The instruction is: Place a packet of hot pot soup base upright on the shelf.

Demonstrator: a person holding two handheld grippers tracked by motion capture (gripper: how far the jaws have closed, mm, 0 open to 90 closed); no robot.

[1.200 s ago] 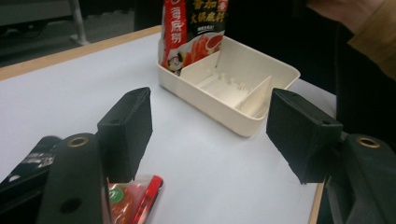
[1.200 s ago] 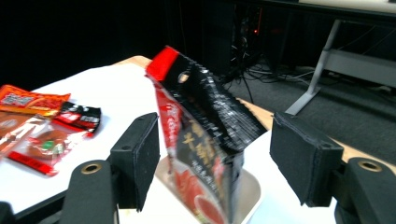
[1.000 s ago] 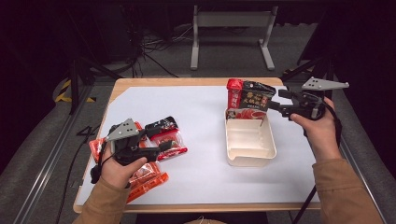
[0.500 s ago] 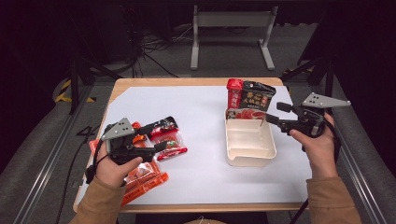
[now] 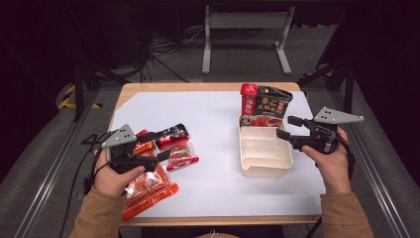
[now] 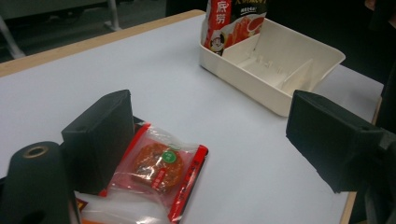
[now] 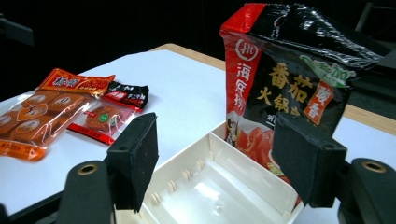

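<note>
From the high view I see one tall sauce pouch [image 5: 265, 105] standing in the far end of the cream tray [image 5: 262, 171]; the snack packets [image 5: 148, 183] lie unpacked on the counter [image 5: 213, 129]. In the left gripper view, my left gripper [image 6: 205, 140] has just been spreading its jaws, nothing pinched, over the small red packet [image 6: 161, 165]. In the right gripper view, my right gripper [image 7: 215, 154] hangs spread over the tray's free compartment; nothing blocks it.

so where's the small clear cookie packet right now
In the high view the small clear cookie packet lies at the table's left, just off the left hand-held gripper.
</note>
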